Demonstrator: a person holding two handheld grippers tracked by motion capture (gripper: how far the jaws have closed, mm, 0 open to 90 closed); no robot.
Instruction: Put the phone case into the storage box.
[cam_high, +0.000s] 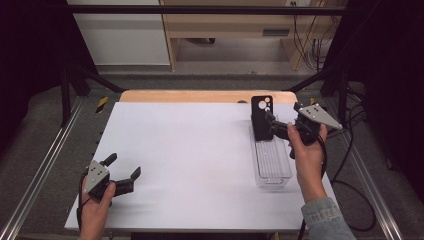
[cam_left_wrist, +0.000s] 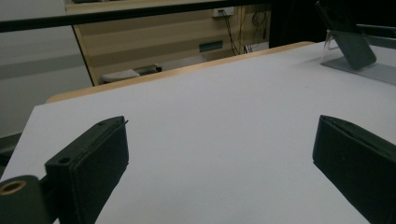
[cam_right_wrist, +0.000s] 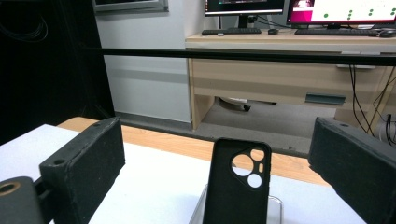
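Our white table top (cam_high: 200, 165) lies inside a black frame, with a strip of bare wood (cam_high: 200, 96) along its far edge and grey floor beyond it on every side. Most of the white surface is bare, from the left edge across to the clear plastic tray (cam_high: 272, 165), which sits lengthwise near the right edge with little margin beside it. At the tray's far end we see the black phone case (cam_high: 261, 117) standing upright, its camera cut-outs at the top. In the right gripper view the case rises between the two jaws but farther off, touching neither. Our right gripper (cam_high: 280, 127) is held above the table just right of the case, its jaws spread wide with nothing between them, and the right hand (cam_high: 305, 150) hangs over the table's right border. Our left gripper (cam_high: 122, 167) rests low near the front left corner, well apart from the tray, jaws likewise wide apart and holding nothing; the left gripper view shows open white surface between them and the tray far off at upper right. The left hand (cam_high: 95, 210) crosses the table's near edge
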